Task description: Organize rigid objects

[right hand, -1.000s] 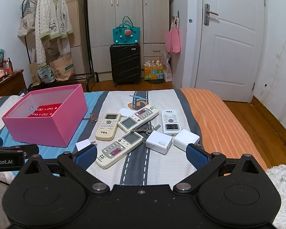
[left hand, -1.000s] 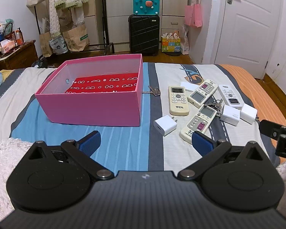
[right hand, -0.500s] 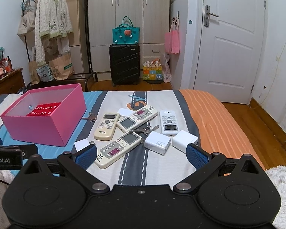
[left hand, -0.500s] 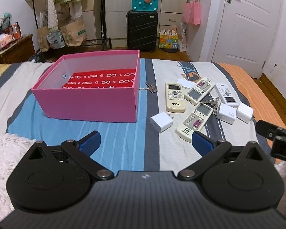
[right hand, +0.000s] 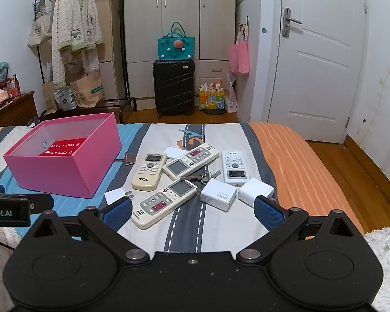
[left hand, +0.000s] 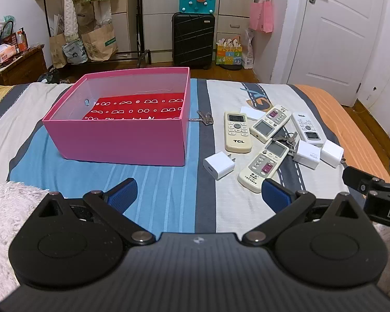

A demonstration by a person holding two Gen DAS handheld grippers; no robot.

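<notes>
I am at the very start of the tidy-up. Nothing is in the pink box (left hand: 122, 140) yet; I only see its red paper floor. The box sits on the bed (left hand: 153, 182), on the blue stripes.

My left gripper (left hand: 199, 193) hangs over the bed in front of the box. Its jaws are wide apart and hold nothing. My right gripper (right hand: 192, 208) hangs just in front of the pile of things. Its jaws are wide apart too, with nothing in them.

The things to put away lie in a bunch beside the box: the TCL remote (right hand: 148, 168), the long remote (right hand: 165, 200) nearest me, the 90W charger (right hand: 219, 194), a small white charger (left hand: 219, 165) and some keys (left hand: 205, 117) right by the box wall.

I think the next move is to pick one thing. The long remote is closest to my right gripper. I would go down, put one finger on each long side, squeeze, then carry it over the box wall and let go
</notes>
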